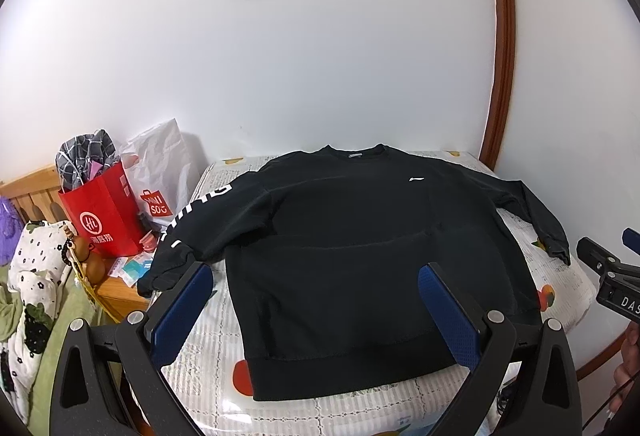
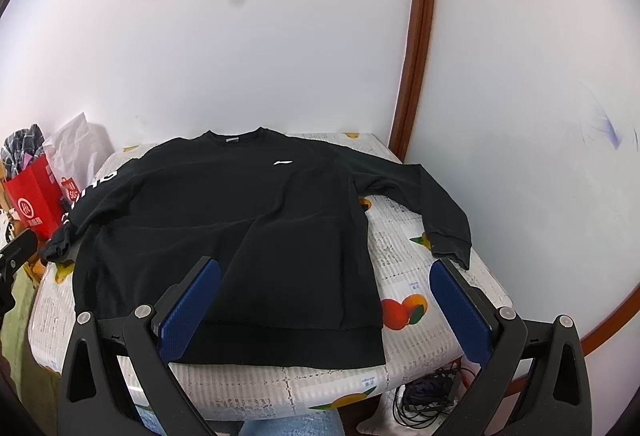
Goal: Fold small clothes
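Black sweatshirt (image 2: 224, 220) lies flat on the table (image 2: 404, 260), sleeves spread. Left gripper (image 1: 316, 300) and right gripper (image 2: 326, 294) hover wide, holding nothing. Risk: thick fabric bunches, left sleeve cuff (image 1: 160, 276) overhanging edge drags it off

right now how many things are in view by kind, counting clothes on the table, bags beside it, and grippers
Clothes on the table: 1, the black long-sleeved sweatshirt spread flat on the fruit-print tablecloth.
Bags: 2, the red paper bag and the white plastic bag.
Grippers: 2, the left gripper and the right gripper, both open.
Total: 5
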Motion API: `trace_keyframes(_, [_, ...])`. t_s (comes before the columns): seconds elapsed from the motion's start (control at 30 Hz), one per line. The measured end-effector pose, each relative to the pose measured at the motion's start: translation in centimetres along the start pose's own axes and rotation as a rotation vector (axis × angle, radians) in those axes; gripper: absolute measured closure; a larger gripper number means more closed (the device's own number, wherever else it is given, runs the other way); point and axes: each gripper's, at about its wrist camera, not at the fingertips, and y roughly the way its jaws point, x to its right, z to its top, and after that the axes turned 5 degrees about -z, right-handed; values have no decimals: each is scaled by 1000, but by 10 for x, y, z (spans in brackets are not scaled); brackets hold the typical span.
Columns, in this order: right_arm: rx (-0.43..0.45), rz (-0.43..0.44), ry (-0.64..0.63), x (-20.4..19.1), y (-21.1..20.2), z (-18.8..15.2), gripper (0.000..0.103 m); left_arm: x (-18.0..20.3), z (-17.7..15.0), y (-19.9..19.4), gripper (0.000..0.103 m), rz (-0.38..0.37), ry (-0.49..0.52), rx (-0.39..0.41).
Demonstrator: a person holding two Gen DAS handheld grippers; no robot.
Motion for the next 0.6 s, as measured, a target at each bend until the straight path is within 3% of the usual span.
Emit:
trace_keyframes(0.33, [5, 4, 1, -5, 9, 8, 0, -7, 10, 21, 0, -38, -2, -21])
trace_keyframes(0.6, [5, 60, -7, -18, 41, 11, 0, -30, 6, 77, 0, -11, -25, -104])
